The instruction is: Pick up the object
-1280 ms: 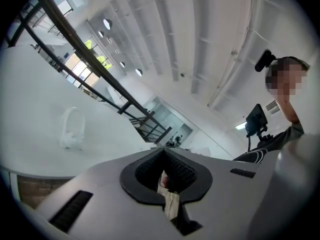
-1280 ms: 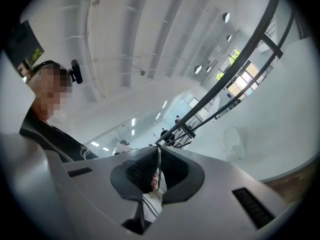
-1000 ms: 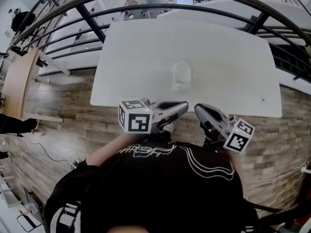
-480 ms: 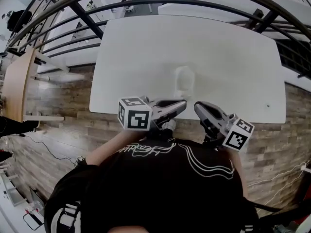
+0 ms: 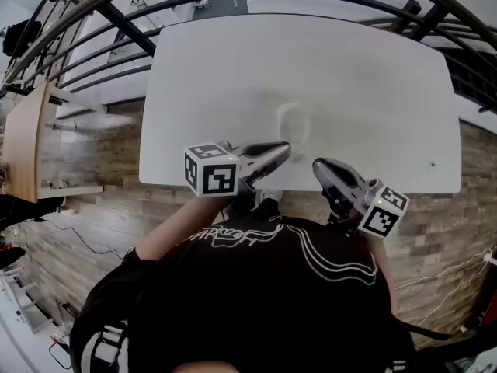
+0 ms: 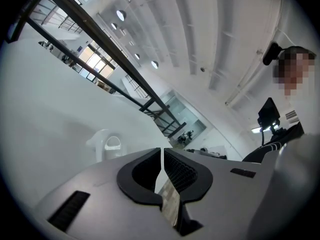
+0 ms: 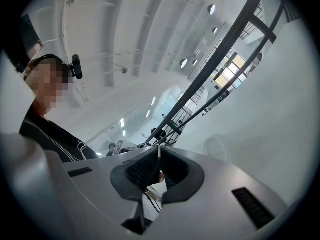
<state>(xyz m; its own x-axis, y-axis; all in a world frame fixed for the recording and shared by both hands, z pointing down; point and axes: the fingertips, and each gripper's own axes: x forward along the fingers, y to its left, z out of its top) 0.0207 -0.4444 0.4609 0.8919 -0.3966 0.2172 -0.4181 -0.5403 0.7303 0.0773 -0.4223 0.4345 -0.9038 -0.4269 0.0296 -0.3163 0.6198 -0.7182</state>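
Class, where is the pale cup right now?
In the head view, the pale cup is on the white table near its front edge, just beyond the left gripper, untouched.

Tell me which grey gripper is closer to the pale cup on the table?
The left gripper: its tip lies just short of the pale translucent cup; the right gripper sits farther back.

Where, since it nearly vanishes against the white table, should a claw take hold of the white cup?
Likely across its side wall, coming level from the near edge of the table. The white cup stands upright and alone, just ahead of the left claw, whose jaws are shut and must open first.
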